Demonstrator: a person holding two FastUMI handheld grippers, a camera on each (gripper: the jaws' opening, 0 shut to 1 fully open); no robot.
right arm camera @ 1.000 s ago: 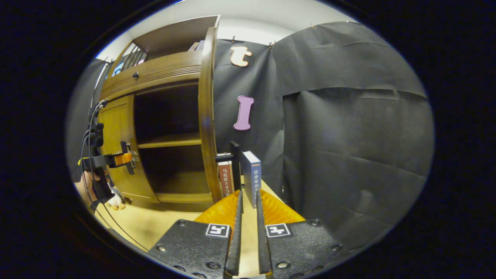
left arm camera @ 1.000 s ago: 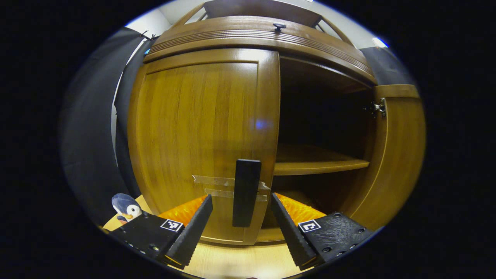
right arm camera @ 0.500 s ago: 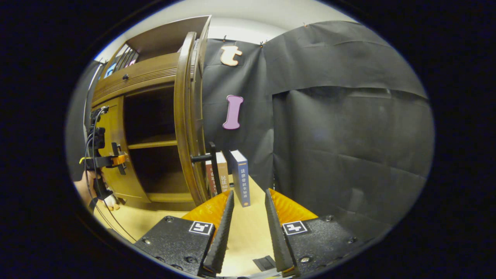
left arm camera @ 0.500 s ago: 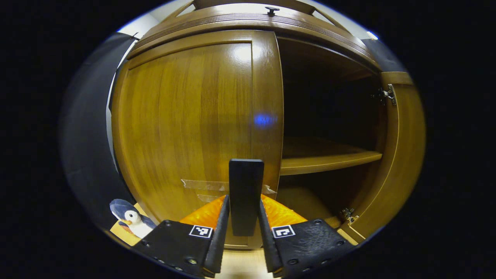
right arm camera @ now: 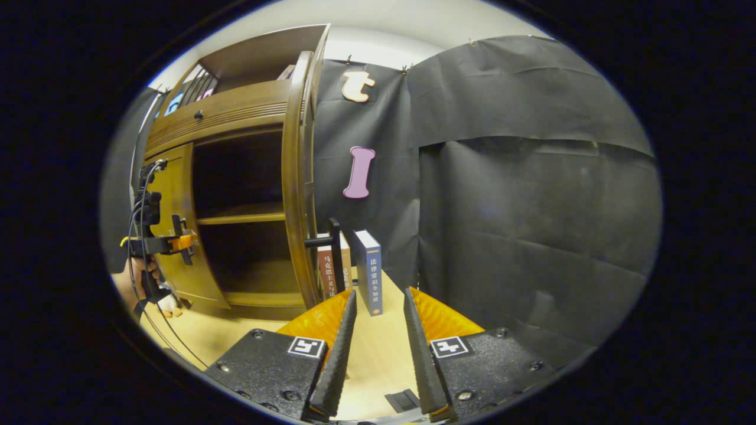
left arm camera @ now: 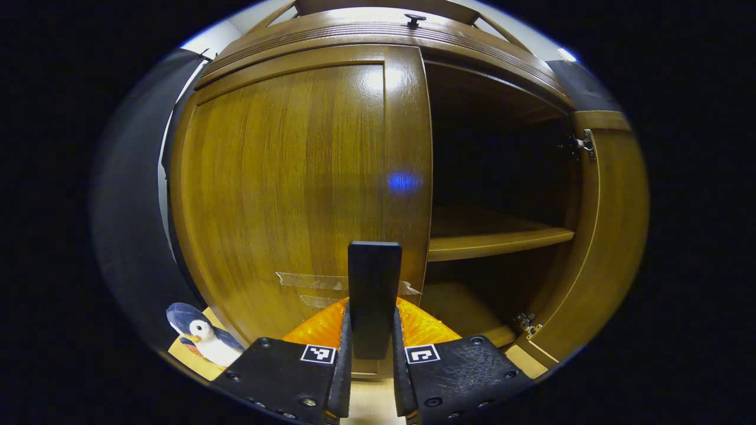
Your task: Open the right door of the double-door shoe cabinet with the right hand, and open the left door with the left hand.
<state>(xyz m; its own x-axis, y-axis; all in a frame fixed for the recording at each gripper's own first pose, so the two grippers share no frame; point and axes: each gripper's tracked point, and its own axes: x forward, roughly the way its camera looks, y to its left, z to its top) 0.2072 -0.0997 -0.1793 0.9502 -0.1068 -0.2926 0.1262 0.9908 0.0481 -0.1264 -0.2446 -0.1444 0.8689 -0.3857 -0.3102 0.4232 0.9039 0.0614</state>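
Handle (left arm camera: 374, 295) of the closed left door (left arm camera: 295, 189) sits clenched in the left gripper (left arm camera: 372, 378); right door (left arm camera: 596, 236) stands open far right. Pull along the hinge arc, grip square. Right gripper (right arm camera: 378, 348) hangs released, near the right door's edge (right arm camera: 298, 195) and books (right arm camera: 354, 271).

A penguin toy (left arm camera: 204, 337) lies on the pale wooden counter (right arm camera: 378, 354) at seven o'clock in the left gripper view. In the right gripper view, books (right arm camera: 369, 271) stand upright at centre against the black cloth wall (right arm camera: 531, 206); a small black piece (right arm camera: 404, 400) lies at six o'clock.
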